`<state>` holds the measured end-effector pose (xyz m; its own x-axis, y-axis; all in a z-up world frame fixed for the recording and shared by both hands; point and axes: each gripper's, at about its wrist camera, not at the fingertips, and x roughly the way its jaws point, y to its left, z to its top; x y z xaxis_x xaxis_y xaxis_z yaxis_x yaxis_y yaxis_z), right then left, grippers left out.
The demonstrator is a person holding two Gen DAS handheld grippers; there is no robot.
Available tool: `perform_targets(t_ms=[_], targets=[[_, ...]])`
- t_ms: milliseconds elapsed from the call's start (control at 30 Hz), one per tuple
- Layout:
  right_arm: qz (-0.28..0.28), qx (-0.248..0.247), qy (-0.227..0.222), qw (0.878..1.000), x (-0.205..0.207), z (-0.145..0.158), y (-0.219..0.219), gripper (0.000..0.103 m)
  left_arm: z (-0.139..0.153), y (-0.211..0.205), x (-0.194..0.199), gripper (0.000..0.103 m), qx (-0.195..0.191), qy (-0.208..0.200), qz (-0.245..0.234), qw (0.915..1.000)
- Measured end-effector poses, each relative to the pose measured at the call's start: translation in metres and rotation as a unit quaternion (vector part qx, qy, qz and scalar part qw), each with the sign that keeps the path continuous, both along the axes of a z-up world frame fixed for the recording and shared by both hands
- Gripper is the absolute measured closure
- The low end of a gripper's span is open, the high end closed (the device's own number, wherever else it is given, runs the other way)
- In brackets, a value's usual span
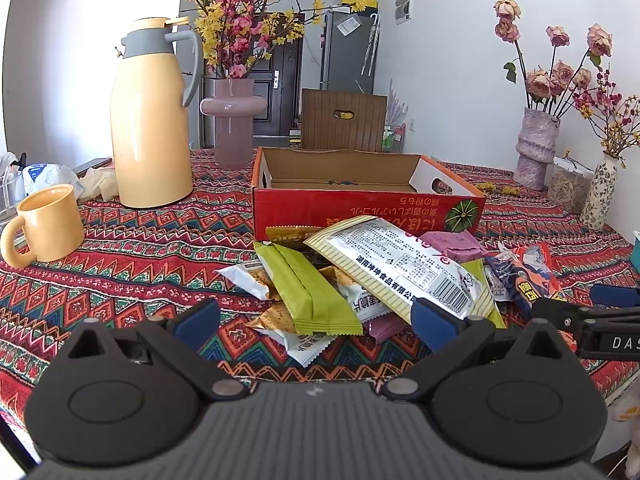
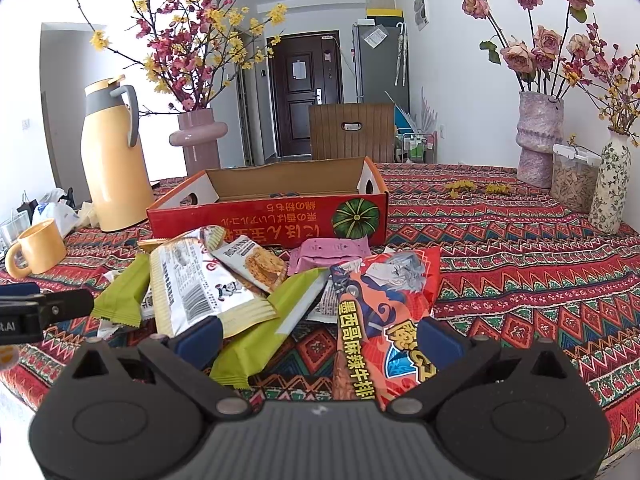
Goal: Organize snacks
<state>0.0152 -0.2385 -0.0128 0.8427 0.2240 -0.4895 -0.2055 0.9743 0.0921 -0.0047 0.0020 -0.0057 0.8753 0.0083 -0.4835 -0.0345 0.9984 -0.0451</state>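
We see the snacks (image 1: 360,276) piled at frame centre, just before the red box (image 1: 360,204). Both the left gripper (image 1: 316,316) and the right gripper (image 2: 320,336) stand wide, holding nothing. The packets look light, soft, slippery; we would take one by its sealed edge.

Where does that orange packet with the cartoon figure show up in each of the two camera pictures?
Left wrist view: the orange packet lies at the right of the snack pile, partly behind the right gripper.
Right wrist view: the same packet lies centre-right, large, close to the camera, reaching in between the open fingers.
Shared landmark: the red box behind the pile.
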Motion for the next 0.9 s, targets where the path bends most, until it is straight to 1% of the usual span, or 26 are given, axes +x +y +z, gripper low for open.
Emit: perform_targets(t_ms=[667,900], targets=[[0.000,-0.001,0.001,1.000,-0.0005,0.0002,-0.0008,0.000,-0.0001,-0.0027,-0.0003,0.000,0.000,-0.001,-0.002,1.0000],[-0.008,-0.007,0.004,1.000,0.0014,-0.0022,-0.0060,0.000,0.0014,-0.0039,0.0018,0.000,-0.001,0.001,-0.001,1.0000]])
